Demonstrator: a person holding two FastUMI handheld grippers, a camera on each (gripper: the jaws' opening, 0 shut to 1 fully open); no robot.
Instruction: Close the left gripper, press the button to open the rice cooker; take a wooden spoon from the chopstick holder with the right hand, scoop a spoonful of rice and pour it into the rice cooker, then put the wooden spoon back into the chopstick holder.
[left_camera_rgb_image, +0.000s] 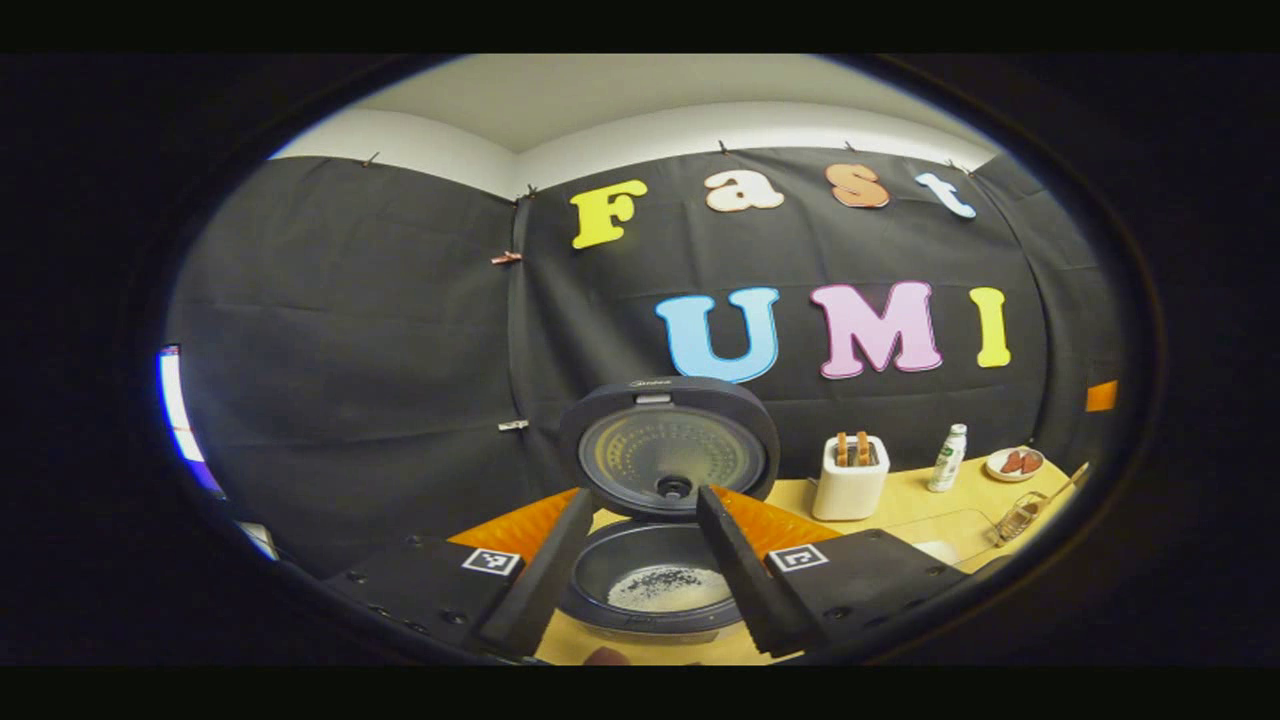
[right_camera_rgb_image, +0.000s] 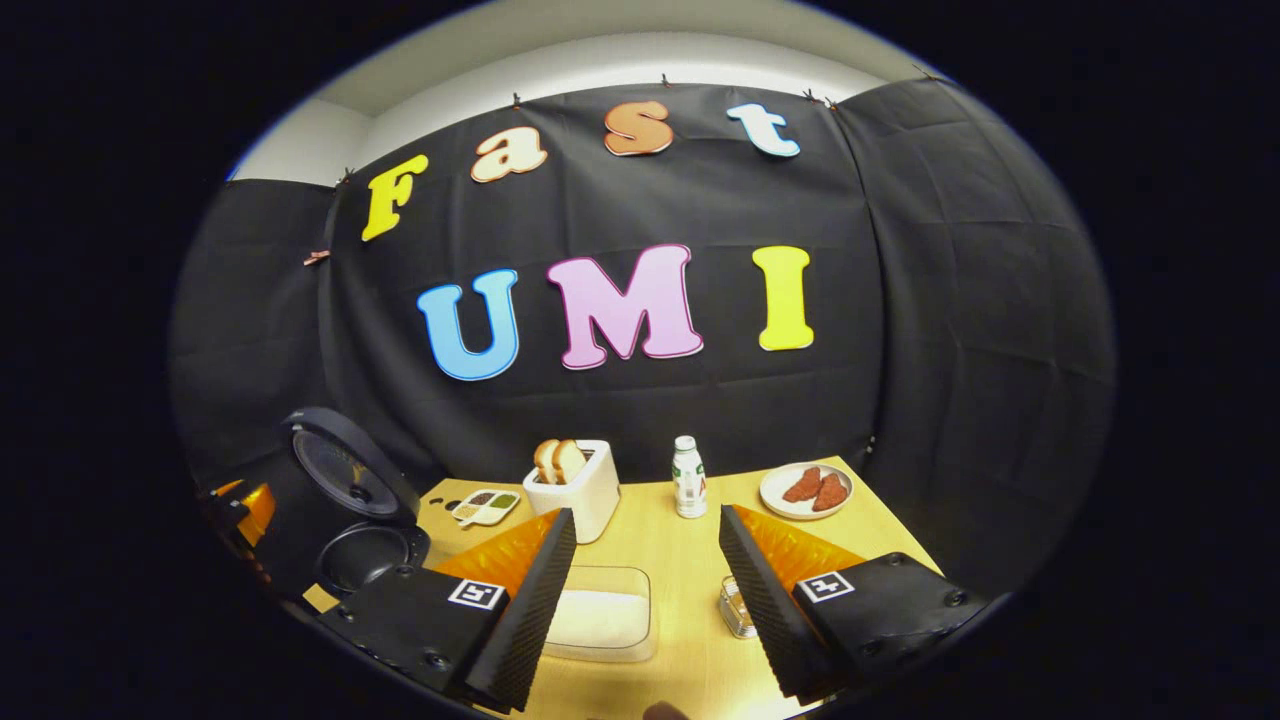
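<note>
Your rice cooker (left_camera_rgb_image: 660, 520) stands open on the wooden table (right_camera_rgb_image: 680, 560), its round lid (left_camera_rgb_image: 668, 447) tipped up against the booth wall and the dark inner pot (left_camera_rgb_image: 655, 580) exposed, with a pale patch of rice (left_camera_rgb_image: 665, 590) at the bottom. Your left gripper (left_camera_rgb_image: 650, 570) sits just in front of it with the fingers spread wide around nothing, the pot showing between them.

The right gripper view puts the cooker at the far left edge of the table. Your right gripper (right_camera_rgb_image: 645, 600) is also spread wide and empty, above a clear container of white rice (right_camera_rgb_image: 600, 615). A small metal-wire holder (right_camera_rgb_image: 738, 606) shows just inside the right finger; I cannot tell what it contains. A white toaster (right_camera_rgb_image: 578, 485) with bread slices, a small bottle (right_camera_rgb_image: 687, 478), a plate of reddish food (right_camera_rgb_image: 806, 489) and a divided dish (right_camera_rgb_image: 484, 506) line the back. Bare tabletop runs between the rice container and the bottle.
</note>
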